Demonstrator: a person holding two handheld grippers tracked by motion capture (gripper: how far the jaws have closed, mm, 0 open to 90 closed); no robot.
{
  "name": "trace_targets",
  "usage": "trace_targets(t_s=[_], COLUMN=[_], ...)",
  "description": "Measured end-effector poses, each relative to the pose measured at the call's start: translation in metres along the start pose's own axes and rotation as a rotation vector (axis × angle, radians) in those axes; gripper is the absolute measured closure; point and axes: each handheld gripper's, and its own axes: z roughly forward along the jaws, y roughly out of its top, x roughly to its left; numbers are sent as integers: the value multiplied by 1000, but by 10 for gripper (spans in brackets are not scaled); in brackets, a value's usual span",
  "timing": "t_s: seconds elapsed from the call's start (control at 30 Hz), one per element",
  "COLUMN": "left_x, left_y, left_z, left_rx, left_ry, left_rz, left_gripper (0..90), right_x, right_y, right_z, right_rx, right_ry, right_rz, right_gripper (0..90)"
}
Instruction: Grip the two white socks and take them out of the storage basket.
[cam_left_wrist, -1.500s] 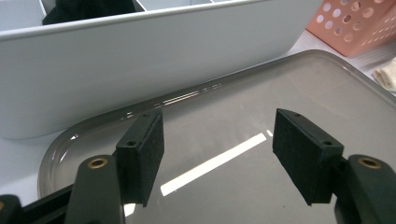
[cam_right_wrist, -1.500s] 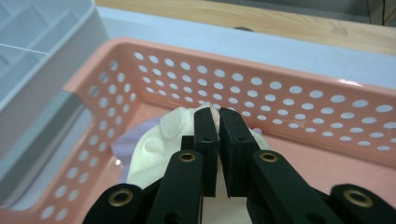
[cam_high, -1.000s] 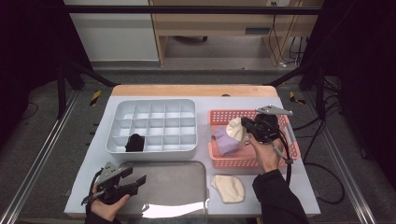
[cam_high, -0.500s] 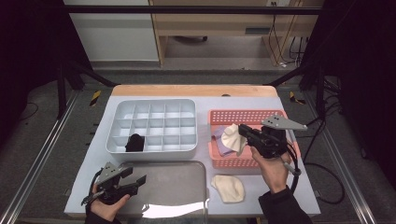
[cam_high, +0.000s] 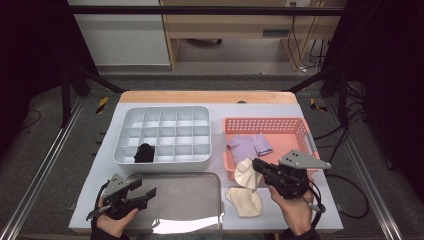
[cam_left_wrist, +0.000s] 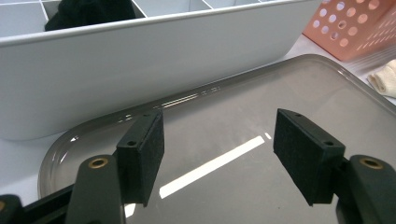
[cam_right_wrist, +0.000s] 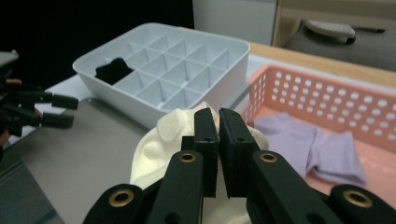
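Right gripper (cam_high: 258, 168) is clenching a cream sock (cam_high: 246, 174) at the pink basket's (cam_high: 300, 131) seven o'clock corner. Left gripper (cam_high: 145, 192) is hovering released over the metal tray (cam_high: 190, 200).

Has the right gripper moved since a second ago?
Yes. The right gripper, shut on a cream sock, has come from over the pink basket toward its near-left corner.

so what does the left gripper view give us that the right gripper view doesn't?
Left gripper view alone: the left gripper close up, jaws wide apart over the metal tray, and a cream sock lying on the table. Right gripper view alone: the right gripper shut on a second cream sock, and the purple socks. Both: the white divided organizer with its black sock, the pink basket, the tray.
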Motion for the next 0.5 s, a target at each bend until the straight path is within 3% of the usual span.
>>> trace_targets(t_s=[0.13,0.3,0.5], left_x=[0,-1,-1], left_y=[0,0,0], left_z=[-1,0,-1], left_rx=[-3,-3,-3], left_ry=[-1,-1,0], left_rz=[1,2,-1], left_gripper=[331,331,331], right_x=[-2,-9,-21], right_y=[-19,-39,-52], right_z=[-4,-14,-22], right_rx=[31,67,101], right_ry=[-4,-46,-134], right_rz=[16,33,19], right_gripper=[863,863,863])
